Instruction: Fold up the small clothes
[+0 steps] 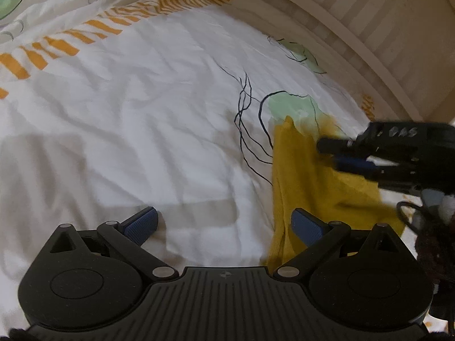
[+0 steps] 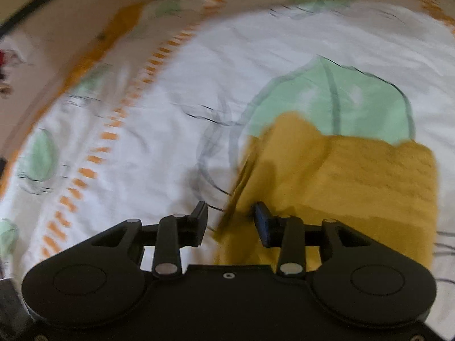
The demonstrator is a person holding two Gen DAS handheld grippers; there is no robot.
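Item: mustard garment (image 1: 321,182), lying crumpled on my white leaf-print bedsheet (image 1: 142,108), at four o'clock in the left view. My left gripper (image 1: 224,223): jaws wide, empty. My right gripper (image 2: 231,223): jaws partly apart astride the garment's edge, pads not pressing.

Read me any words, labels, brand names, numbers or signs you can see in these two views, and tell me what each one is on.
Pale marks on the side of the right gripper, seen from the left wrist view: too blurred to read.
Small round emblem on the left gripper body: a symbol, no text.
Mustard yellow garment: no label visible.
Patterned bedsheet: leaves, lines and orange dashes only, no writing.
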